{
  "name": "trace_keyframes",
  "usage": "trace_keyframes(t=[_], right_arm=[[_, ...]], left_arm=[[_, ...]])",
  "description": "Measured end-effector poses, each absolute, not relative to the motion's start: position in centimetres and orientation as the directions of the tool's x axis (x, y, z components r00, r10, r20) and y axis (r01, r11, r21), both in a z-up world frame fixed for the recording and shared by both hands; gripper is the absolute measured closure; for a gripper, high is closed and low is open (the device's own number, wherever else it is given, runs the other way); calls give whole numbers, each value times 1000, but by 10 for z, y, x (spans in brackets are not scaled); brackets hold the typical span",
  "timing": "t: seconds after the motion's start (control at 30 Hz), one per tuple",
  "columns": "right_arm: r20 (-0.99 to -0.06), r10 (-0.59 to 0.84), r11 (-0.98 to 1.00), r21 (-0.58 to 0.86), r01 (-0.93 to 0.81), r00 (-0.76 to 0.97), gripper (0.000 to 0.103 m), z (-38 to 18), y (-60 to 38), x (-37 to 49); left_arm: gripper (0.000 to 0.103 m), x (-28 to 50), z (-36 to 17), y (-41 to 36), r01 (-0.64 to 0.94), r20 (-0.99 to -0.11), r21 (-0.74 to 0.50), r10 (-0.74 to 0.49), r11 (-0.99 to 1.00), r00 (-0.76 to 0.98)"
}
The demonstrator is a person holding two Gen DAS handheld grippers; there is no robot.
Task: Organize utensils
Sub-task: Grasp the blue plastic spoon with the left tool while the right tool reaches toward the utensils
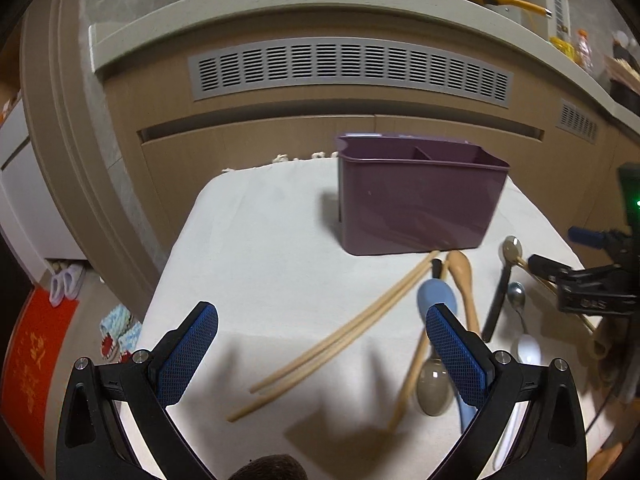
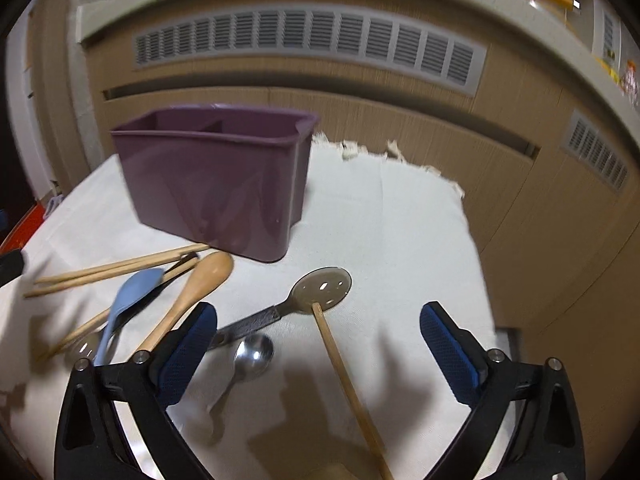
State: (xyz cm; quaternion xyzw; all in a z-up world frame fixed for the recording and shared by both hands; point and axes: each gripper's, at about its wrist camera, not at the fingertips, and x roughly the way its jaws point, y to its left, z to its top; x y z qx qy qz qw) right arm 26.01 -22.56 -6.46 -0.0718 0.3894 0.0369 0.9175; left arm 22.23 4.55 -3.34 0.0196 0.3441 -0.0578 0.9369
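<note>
Now both tongs, left tongs (image 1: 322, 354) and right tongs (image 2: 318, 350), hang wide and empty over the cloth-covered desk (image 1: 256, 248), where light, stiff utensils lie scattered before the purple caddy (image 2: 212, 184). Likely the chopsticks (image 1: 332, 344) and wooden spoon (image 2: 192, 296) roll easily; mid-handle looks the surest hold.

Black left tool (image 1: 322, 344) and right tool (image 2: 318, 340), blue textured pads, silver screws.
</note>
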Motion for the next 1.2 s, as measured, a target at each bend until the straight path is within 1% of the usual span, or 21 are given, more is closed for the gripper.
trace_keyframes(t=[0.1, 0.23, 0.3, 0.43, 0.47, 0.5, 0.57, 0.73, 0.8, 0.97, 1.0, 1.03, 1.07, 1.13, 1.2], right_arm=[[-755, -19, 996, -69, -50, 655, 11, -80, -228, 285], [-803, -46, 998, -13, 61, 594, 18, -98, -234, 310], [-817, -61, 996, -16, 84, 574, 27, -105, -233, 316], [-828, -64, 997, -30, 70, 557, 35, -109, -231, 320], [-828, -58, 998, -29, 60, 557, 41, -109, -230, 321], [-826, -48, 999, -27, 45, 562, 51, -108, -227, 321], [-826, -25, 1000, -20, 14, 564, 62, -106, -223, 323], [-824, 52, 999, 41, -33, 564, 62, -99, -227, 313], [-806, 77, 997, 52, -59, 586, 63, -90, -229, 303], [-768, 128, 991, 74, -111, 627, 64, -69, -235, 279], [-763, 135, 990, 77, -119, 633, 64, -66, -236, 275], [-758, 148, 988, 83, -131, 636, 64, -63, -237, 271], [-755, 159, 986, 89, -141, 636, 64, -61, -238, 270], [-749, 172, 983, 93, -155, 640, 64, -58, -238, 263], [-737, 183, 981, 91, -173, 650, 64, -56, -238, 257]], left_arm=[[0, 229, -40, 51, 120, -673, -23, -104, 992, 732], [0, 231, -48, 52, 113, -692, -7, -86, 994, 717], [0, 231, -52, 55, 102, -696, -6, -77, 995, 714], [0, 235, -61, 60, 84, -718, -2, -60, 996, 693], [0, 237, -63, 59, 88, -727, -5, -64, 996, 684], [0, 237, -65, 58, 94, -733, -9, -70, 996, 676], [0, 236, -67, 50, 118, -743, -14, -90, 993, 663], [0, 230, -66, 23, 161, -750, 15, -95, 987, 655], [0, 234, -67, 14, 201, -768, -28, -149, 979, 623], [1, 251, -71, -11, 229, -797, -114, -227, 967, 560], [3, 256, -72, -17, 240, -802, -135, -248, 961, 543], [9, 258, -73, -21, 245, -804, -141, -255, 959, 536], [13, 262, -74, -26, 248, -810, -141, -256, 958, 528], [26, 270, -77, -34, 242, -824, -148, -255, 959, 507], [29, 278, -81, -37, 226, -834, -177, -268, 958, 483]])
